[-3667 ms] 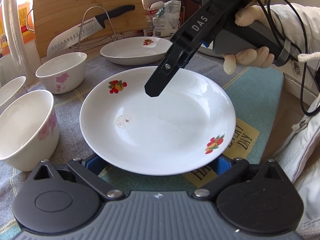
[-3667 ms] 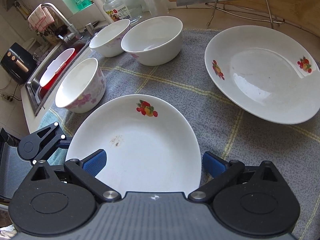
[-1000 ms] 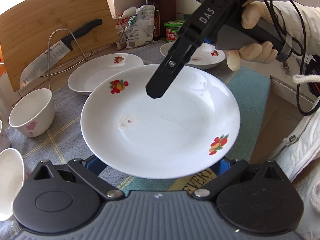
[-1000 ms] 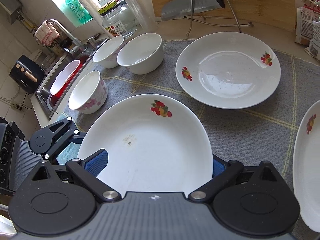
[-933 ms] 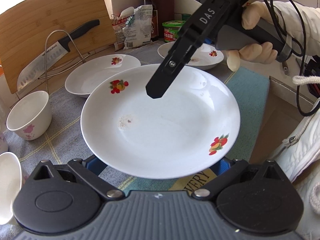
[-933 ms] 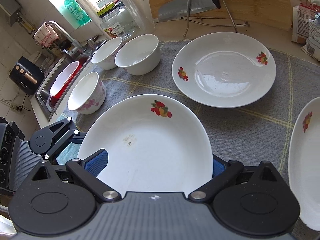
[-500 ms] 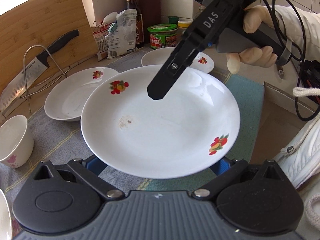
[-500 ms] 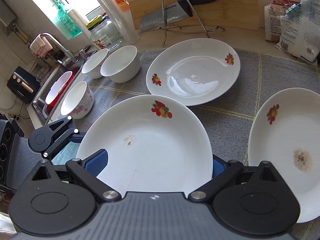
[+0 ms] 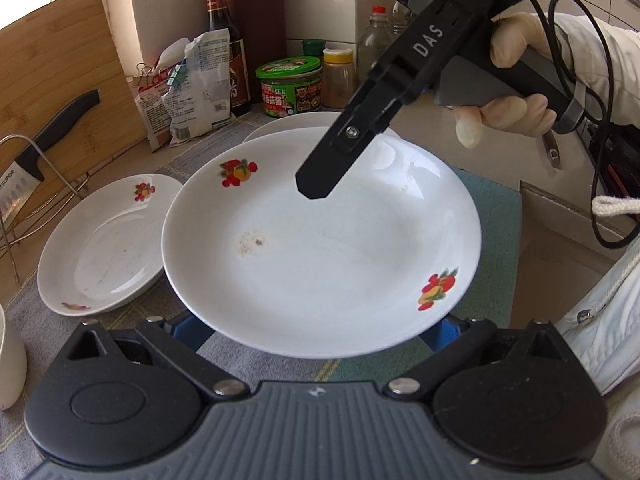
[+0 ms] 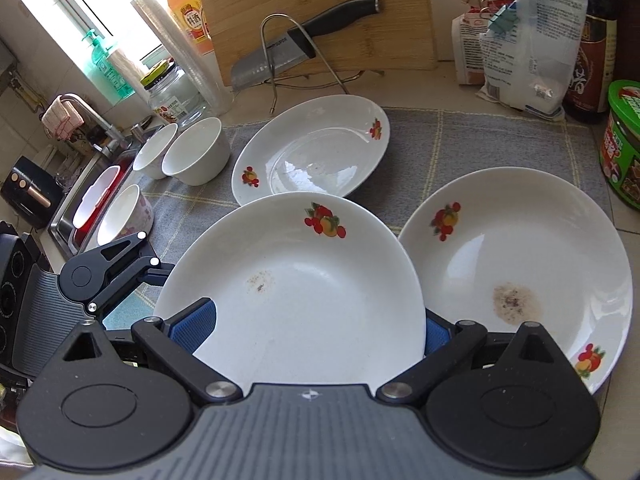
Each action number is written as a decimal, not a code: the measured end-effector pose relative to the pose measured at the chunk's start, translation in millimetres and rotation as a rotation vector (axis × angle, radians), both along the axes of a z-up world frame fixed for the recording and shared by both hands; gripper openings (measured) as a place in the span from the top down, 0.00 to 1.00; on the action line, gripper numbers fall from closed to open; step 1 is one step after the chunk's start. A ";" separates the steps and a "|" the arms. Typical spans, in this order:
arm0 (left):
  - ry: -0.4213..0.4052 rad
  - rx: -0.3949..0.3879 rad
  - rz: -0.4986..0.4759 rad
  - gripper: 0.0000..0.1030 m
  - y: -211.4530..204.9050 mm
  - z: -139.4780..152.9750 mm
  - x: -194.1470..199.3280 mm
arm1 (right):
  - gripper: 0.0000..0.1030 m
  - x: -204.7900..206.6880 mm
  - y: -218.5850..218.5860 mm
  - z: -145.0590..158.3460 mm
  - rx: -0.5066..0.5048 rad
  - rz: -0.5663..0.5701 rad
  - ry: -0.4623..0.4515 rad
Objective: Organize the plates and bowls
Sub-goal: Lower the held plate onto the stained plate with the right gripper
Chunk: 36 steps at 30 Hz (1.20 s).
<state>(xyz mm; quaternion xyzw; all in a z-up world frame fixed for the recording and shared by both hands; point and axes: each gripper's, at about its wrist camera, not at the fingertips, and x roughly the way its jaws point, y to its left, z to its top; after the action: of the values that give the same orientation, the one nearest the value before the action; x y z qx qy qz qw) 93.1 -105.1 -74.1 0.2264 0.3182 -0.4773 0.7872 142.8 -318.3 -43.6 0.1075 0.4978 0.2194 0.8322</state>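
A: Jaws?
B: Left gripper and right gripper both clamped on one fruit-print plate, each gripping an opposite rim.
A: Where?
B: Lifted above the desk mat, just beside the stained plate.

Beige countertop under a grey checked mat. On the mat: one plate at twelve o'clock, a stained plate at three, three bowls at ten. Behind, a knife rack.
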 end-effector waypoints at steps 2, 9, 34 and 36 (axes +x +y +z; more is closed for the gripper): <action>0.000 -0.004 -0.007 0.01 -6.3 0.3 1.6 | 0.00 -0.4 -7.8 1.2 0.000 -0.007 -0.005; 0.002 -0.002 -0.030 0.01 -31.5 -1.7 9.2 | 0.00 1.1 -31.8 0.1 -0.009 -0.036 -0.010; 0.044 0.024 -0.063 0.01 -98.9 -16.1 35.3 | 0.00 20.6 -97.0 -20.7 -0.006 -0.121 0.006; 0.045 0.025 -0.066 0.01 -101.8 -17.1 38.3 | 0.00 21.7 -100.8 -22.7 -0.003 -0.130 0.008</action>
<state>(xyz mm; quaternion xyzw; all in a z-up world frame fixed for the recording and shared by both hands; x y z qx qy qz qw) 131.5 -206.9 -91.2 0.2355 0.3341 -0.5039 0.7609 164.6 -419.1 -66.4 0.1391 0.4935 0.1638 0.8428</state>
